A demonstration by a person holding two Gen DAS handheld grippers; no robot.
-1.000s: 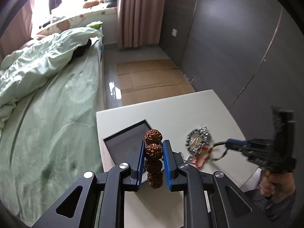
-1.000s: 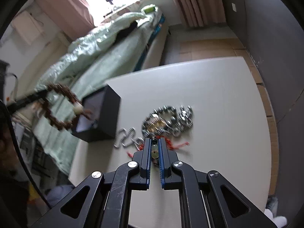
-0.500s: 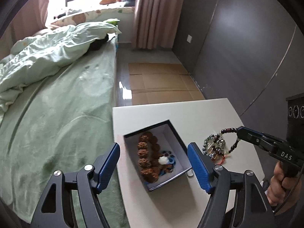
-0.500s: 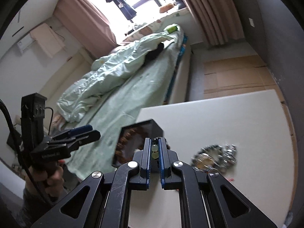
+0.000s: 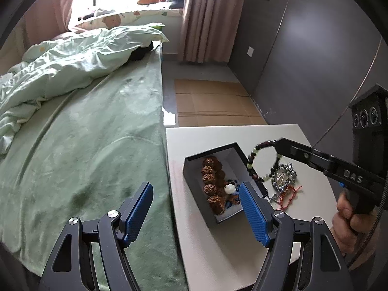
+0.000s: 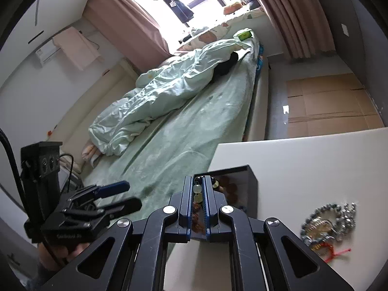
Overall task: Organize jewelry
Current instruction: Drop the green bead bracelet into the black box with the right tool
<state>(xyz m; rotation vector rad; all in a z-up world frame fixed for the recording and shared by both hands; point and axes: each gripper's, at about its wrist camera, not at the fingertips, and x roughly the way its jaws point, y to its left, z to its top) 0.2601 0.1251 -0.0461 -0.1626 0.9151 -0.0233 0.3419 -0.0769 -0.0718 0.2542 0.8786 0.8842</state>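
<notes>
A black box (image 5: 192,169) stands on the white table (image 5: 218,254) with a brown rudraksha bracelet (image 5: 212,184) and small blue and white pieces inside. My left gripper (image 5: 196,208) is open and empty, back from the box over its near end. My right gripper (image 6: 199,191) is shut on a dark and pale green bead bracelet (image 5: 257,160), which hangs above the box's right edge. The box also shows in the right wrist view (image 6: 249,186). A pile of silver chains and a red cord (image 5: 283,181) lies to the right of the box.
A bed with a green blanket (image 5: 97,145) runs along the table's left edge. Flattened cardboard (image 5: 213,104) lies on the floor beyond the table. A grey wall (image 5: 315,60) is to the right. The jewelry pile shows at the lower right of the right wrist view (image 6: 327,225).
My left gripper opened, dropped the rudraksha bracelet into the box and drew back. My right gripper lifted the bead bracelet from the pile and carried it left over the box.
</notes>
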